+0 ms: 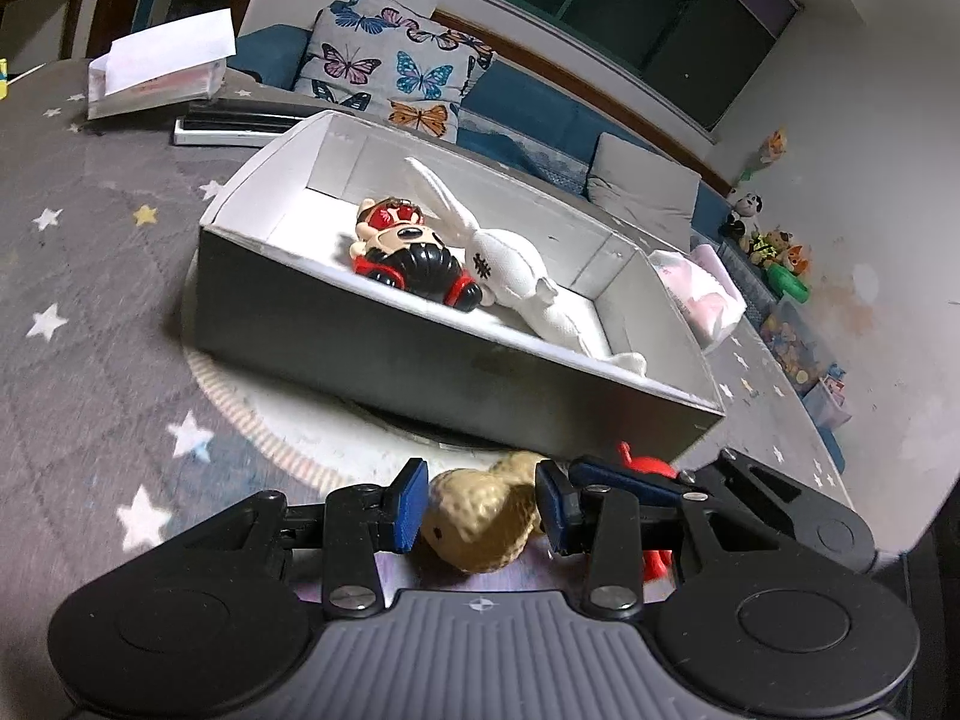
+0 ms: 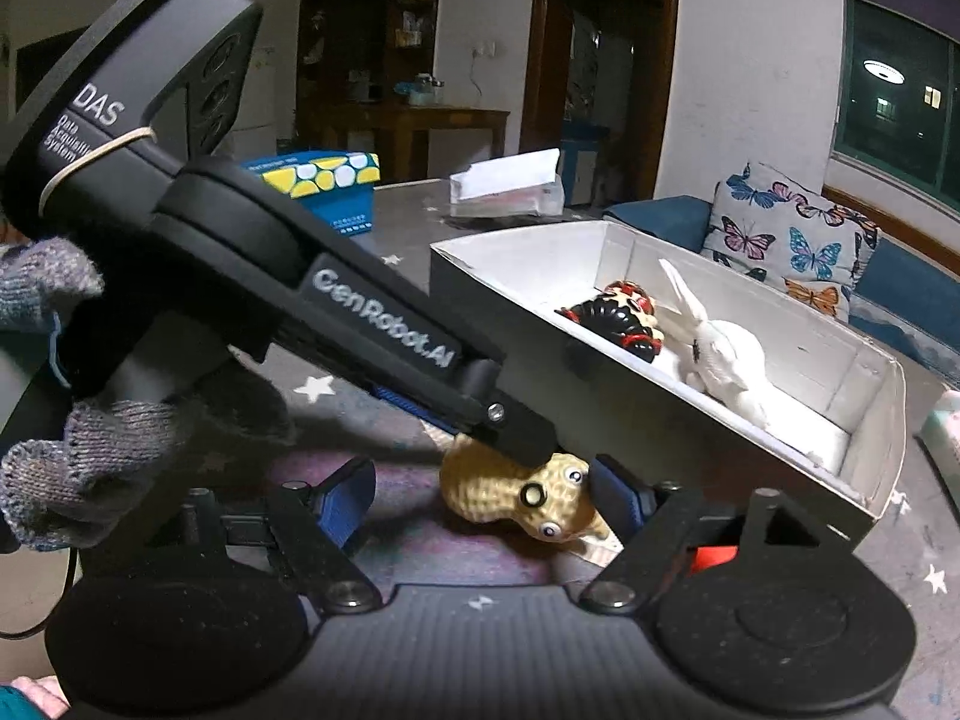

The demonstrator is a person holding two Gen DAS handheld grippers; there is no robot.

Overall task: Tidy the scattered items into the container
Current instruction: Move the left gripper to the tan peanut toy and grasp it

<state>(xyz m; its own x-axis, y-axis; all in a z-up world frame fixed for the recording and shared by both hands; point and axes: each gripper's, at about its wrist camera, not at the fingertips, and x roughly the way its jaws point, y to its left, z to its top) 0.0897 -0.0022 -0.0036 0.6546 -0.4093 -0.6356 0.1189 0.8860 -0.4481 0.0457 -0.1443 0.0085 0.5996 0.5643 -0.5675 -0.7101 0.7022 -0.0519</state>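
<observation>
A grey star-print cloth covers the table; a butterfly cushion sits behind. The left gripper clasps the peanut toy beside the box; the right gripper gapes wide.

The peanut toy looks pebbled and matt. The box seems smooth cardboard; inside, a glossy plastic figure and cloth rabbit.

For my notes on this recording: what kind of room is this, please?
Most likely a home living room: a blue sofa with a butterfly cushion, a starry cloth on the table, and toys by the wall.
</observation>
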